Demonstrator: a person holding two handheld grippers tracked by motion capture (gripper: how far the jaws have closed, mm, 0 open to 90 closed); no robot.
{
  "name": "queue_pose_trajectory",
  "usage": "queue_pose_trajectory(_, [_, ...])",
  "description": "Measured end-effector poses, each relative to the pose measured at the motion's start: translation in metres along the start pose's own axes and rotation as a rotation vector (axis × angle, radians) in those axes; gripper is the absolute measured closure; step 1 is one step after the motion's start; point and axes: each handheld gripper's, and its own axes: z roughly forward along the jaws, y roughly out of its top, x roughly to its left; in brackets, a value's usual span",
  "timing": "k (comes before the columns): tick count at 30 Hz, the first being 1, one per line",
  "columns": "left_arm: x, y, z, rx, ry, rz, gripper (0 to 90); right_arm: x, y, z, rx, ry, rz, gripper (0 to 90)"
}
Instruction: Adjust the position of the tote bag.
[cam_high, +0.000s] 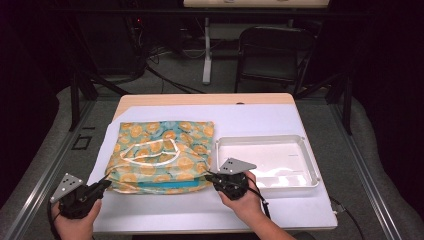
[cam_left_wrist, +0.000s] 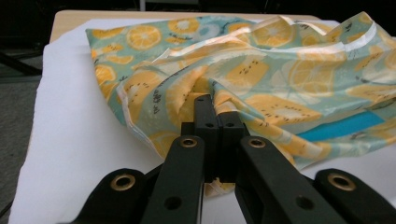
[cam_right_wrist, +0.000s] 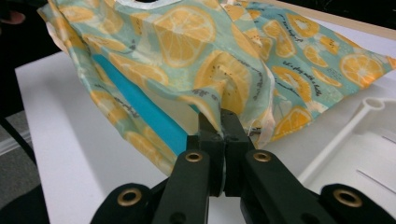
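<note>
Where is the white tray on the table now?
In the high view the white tray lies on the table's right half, just right of the lemon-print bag, with the right gripper at its near-left corner.

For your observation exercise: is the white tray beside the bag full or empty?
Empty. The white tray shows only its bare floor in the high view, and nothing lies inside it.

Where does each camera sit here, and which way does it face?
High view: above the near edge, facing forward and down on the table; both hands and forearms show.
Left gripper view: on the left tool, facing the bag; black jaws show.
Right gripper view: on the right tool, facing the bag; jaws show.
Shared: the bag; high and right also share the tray.
</note>
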Motion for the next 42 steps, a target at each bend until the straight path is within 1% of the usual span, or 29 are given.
queue_pose_trajectory(5, [-0.004,0.007,0.002,-0.022,-0.008,0.013,90.0,0.000,0.009,0.002,-0.025,0.021,0.013,90.0])
queue_pose_trajectory(7, [-0.005,0.010,0.002,-0.035,-0.008,0.008,90.0,-0.001,0.010,0.002,-0.032,0.025,0.013,90.0])
queue_pose_trajectory(15, [-0.003,0.026,0.001,-0.094,-0.012,-0.018,90.0,-0.007,0.023,-0.002,-0.080,0.010,0.015,90.0])
queue_pose_trajectory(17, [-0.004,0.030,0.002,-0.107,-0.012,-0.017,90.0,-0.009,0.027,-0.003,-0.100,0.014,0.027,90.0])
queue_pose_trajectory(19, [-0.004,0.034,0.002,-0.119,-0.012,-0.016,90.0,-0.010,0.028,-0.004,-0.104,0.013,0.027,90.0])
queue_pose_trajectory(21, [-0.005,0.038,0.002,-0.130,-0.010,-0.014,90.0,-0.011,0.032,-0.005,-0.122,0.013,0.031,90.0])
queue_pose_trajectory(23, [-0.005,0.043,0.002,-0.148,-0.008,-0.015,90.0,-0.012,0.036,-0.005,-0.135,0.011,0.033,90.0])
queue_pose_trajectory(25, [-0.005,0.050,0.002,-0.177,-0.009,-0.014,90.0,-0.013,0.040,-0.006,-0.150,0.012,0.034,90.0])
queue_pose_trajectory(30, [-0.005,0.063,0.004,-0.208,-0.005,-0.014,90.0,-0.019,0.052,-0.010,-0.193,-0.003,0.027,90.0])
queue_pose_trajectory(32, [-0.004,0.067,0.005,-0.216,-0.001,-0.012,90.0,-0.021,0.056,-0.011,-0.197,-0.014,0.024,90.0])
queue_pose_trajectory(35, [0.000,0.075,0.006,-0.237,0.002,-0.028,90.0,-0.026,0.063,-0.012,-0.211,-0.020,0.024,90.0])
queue_pose_trajectory(38, [0.001,0.081,0.007,-0.252,0.003,-0.031,90.0,-0.030,0.070,-0.013,-0.225,-0.027,0.029,90.0])
queue_pose_trajectory(42, [0.003,0.088,0.010,-0.256,0.009,-0.027,90.0,-0.035,0.079,-0.014,-0.231,-0.034,0.028,90.0])
